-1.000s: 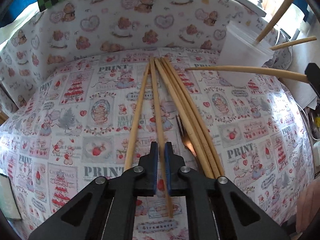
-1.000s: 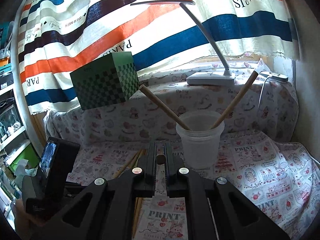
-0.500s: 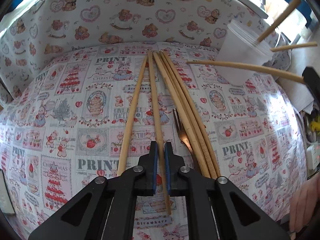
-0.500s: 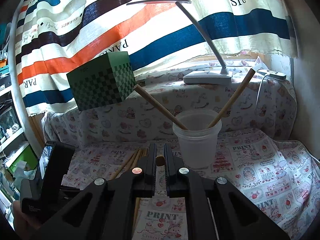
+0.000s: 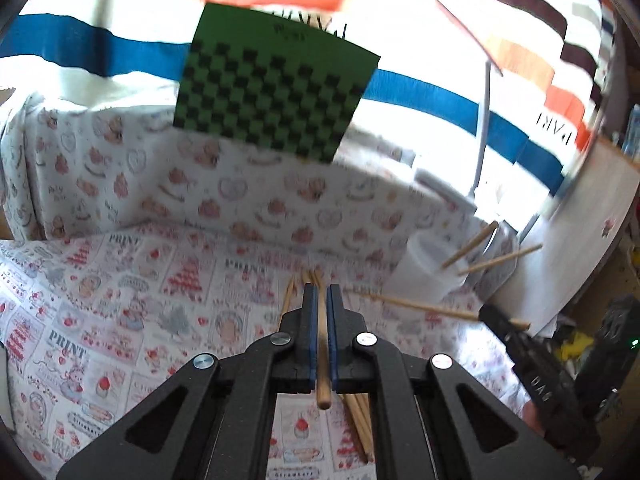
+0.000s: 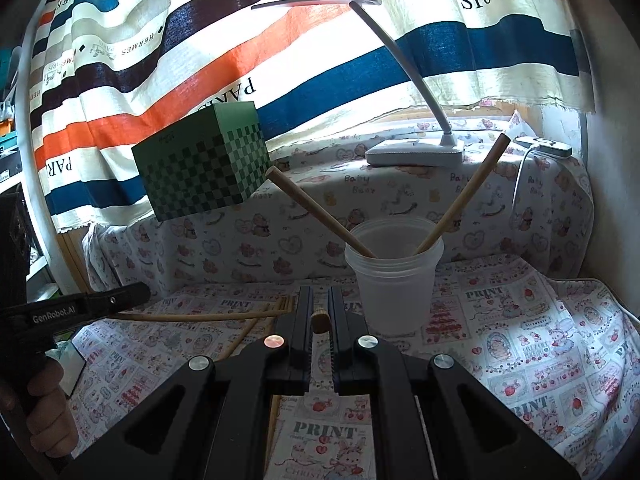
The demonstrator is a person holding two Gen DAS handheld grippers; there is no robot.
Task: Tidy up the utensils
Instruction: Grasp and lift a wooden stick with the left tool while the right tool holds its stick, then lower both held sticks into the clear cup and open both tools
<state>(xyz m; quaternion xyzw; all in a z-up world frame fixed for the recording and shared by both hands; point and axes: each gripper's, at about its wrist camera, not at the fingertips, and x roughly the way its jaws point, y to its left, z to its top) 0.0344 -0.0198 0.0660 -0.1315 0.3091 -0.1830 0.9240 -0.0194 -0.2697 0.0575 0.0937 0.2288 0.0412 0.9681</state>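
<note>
1. The left gripper (image 5: 319, 300) has its jaws pinching one chopstick (image 5: 322, 364), lifted above the table (image 5: 120, 320).
2. The right gripper (image 6: 319, 304) has its jaws pressed on another chopstick (image 6: 319, 322), seen end-on.
3. More chopsticks (image 5: 358, 420) lie in a bundle on the patterned cloth under the left gripper.
4. A clear plastic cup (image 6: 394, 280) stands near the back edge of the table, with two chopsticks (image 6: 316, 216) leaning inside.
5. A green checkered box (image 6: 204, 168) sits on the ledge behind.
</note>
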